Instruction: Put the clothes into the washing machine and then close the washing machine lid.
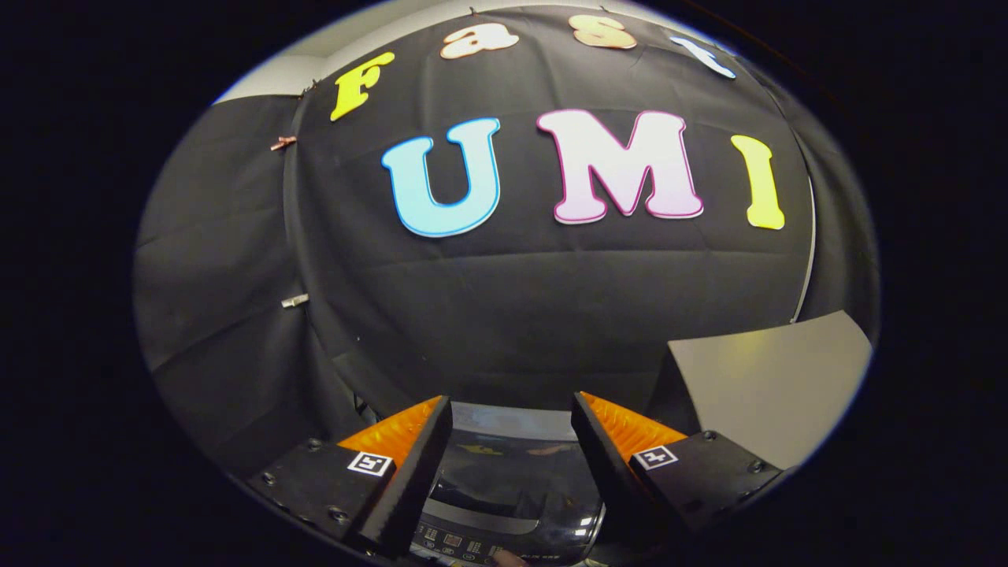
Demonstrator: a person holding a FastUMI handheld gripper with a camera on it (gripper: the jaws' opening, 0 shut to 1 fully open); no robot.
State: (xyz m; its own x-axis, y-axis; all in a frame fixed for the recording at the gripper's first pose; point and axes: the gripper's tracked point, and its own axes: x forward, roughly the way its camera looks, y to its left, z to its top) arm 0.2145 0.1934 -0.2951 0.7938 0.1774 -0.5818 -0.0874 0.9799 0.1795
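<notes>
The gripper (512,409) stands with its fingers apart and holds nothing, high over the washing machine (512,480), whose dark lid (516,472) looks closed between them; probably the task is finished.

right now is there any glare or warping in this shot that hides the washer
Gripper view: fisheye bends the booth wall into a bulge; the washing machine lid, seen between the open claw fingers, is dark and glossy with faint reflections; its control panel is small and hard to read; focus is sharp.
</notes>
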